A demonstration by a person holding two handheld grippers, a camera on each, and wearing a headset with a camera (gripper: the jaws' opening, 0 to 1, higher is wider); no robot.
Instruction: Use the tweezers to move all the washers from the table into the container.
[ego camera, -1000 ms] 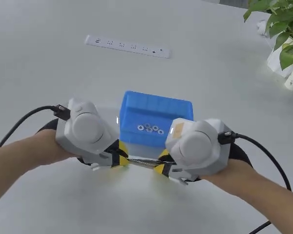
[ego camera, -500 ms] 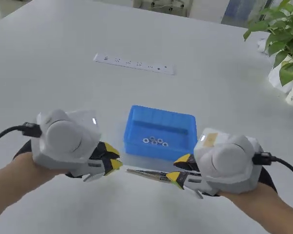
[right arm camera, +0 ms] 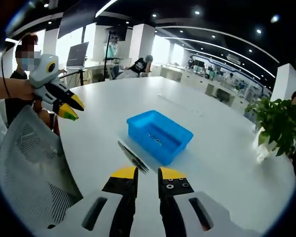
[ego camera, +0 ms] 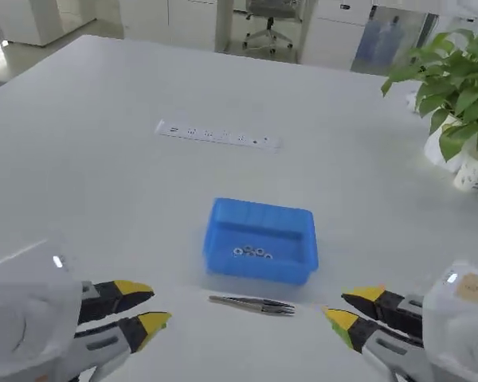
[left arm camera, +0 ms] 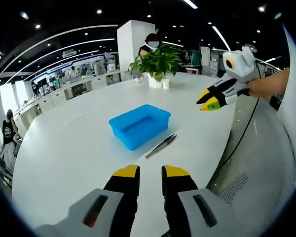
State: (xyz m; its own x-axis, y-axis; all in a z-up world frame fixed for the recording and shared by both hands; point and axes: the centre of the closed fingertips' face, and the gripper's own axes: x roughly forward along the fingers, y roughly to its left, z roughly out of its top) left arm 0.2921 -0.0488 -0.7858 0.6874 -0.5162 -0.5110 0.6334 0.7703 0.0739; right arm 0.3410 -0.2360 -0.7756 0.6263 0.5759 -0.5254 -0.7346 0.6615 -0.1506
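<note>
I am holding the left claw point(ego camera: 155, 305) and right claw point(ego camera: 338, 307) slightly open, empty, with washers point(ego camera: 251, 252) lying in the box point(ego camera: 259, 213), seemingly none left to move.

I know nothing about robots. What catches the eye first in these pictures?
A bright blue plastic container sits mid-table with small metal washers inside. In front of it lie slim metal tweezers on the white table. The yellow-tipped left claw and right claw hover at either side, both empty.

My wide white table point(ego camera: 103, 159) is carrying a blue rectangular plastic container point(ego camera: 259, 268), slim metal tweezers point(ego camera: 252, 303) just beside it, a white power strip point(ego camera: 217, 136) and a potted plant point(ego camera: 454, 87).
</note>
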